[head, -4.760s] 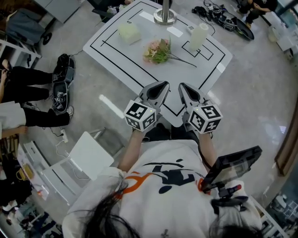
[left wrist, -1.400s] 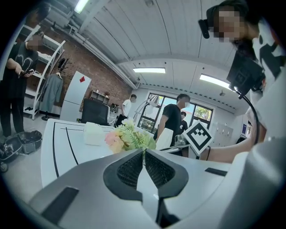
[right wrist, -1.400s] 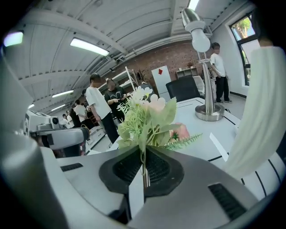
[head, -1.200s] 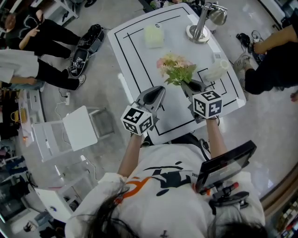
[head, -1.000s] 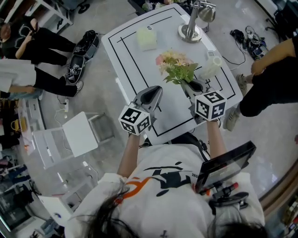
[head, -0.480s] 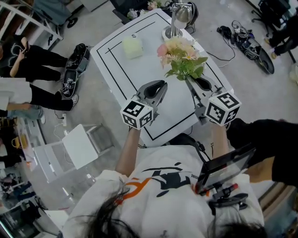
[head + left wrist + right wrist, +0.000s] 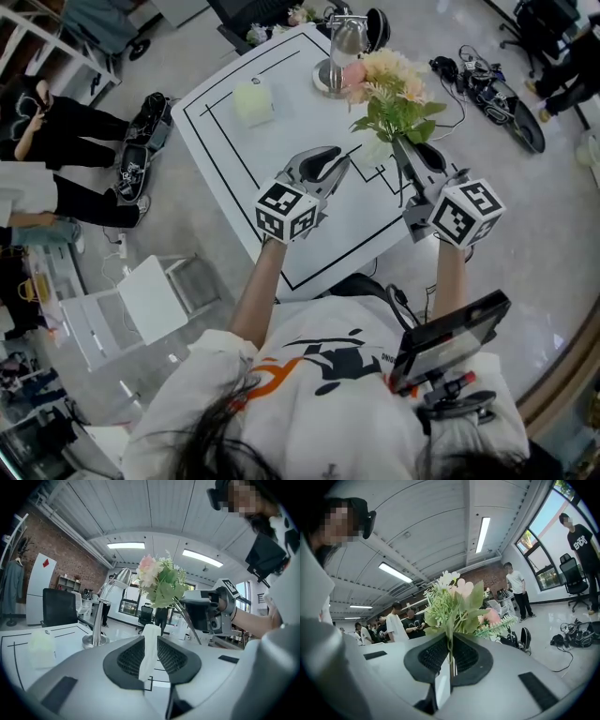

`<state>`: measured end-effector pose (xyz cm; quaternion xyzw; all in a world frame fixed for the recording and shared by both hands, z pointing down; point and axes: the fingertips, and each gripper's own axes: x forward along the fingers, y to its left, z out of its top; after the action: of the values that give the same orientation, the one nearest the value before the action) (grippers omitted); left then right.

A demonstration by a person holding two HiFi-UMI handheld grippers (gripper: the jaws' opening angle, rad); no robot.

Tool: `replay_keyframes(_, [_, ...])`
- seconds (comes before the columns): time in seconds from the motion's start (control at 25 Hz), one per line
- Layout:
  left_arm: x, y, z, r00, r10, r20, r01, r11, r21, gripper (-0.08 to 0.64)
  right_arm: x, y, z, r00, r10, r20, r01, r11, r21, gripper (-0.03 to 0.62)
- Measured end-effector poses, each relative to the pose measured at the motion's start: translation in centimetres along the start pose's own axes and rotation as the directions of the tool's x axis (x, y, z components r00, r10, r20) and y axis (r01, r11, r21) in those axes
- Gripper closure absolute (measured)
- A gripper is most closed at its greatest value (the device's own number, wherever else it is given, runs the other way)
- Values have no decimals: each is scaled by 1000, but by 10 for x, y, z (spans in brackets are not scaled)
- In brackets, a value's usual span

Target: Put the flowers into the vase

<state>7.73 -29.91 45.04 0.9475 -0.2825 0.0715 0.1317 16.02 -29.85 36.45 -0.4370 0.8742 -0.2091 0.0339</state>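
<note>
Two grippers above table (image 7: 234, 150): right gripper (image 7: 417, 153) clamped on flowers (image 7: 394, 89) stem, upright; left gripper (image 7: 330, 161) jaws just opening, narrow gap, nothing between

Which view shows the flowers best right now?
The right gripper view: the flowers fill its centre, stems pinched between the right gripper's fingers. The left gripper view shows the whole bunch smaller, from the side, above the table. The head view shows blooms and leaves from above.
</note>
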Motion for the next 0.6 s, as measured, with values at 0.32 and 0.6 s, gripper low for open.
replay_keyframes(0.32, [50,-2,-1,999,-11,-43,12,1000,24,399,3,-32,14,1000,1,19,-2,1000,19,566])
replay_keyframes(0.6, [85,-2,4,996,-34,-78,40,996,83,311,7,-45,15,1000,25,6,-26,999,24,566])
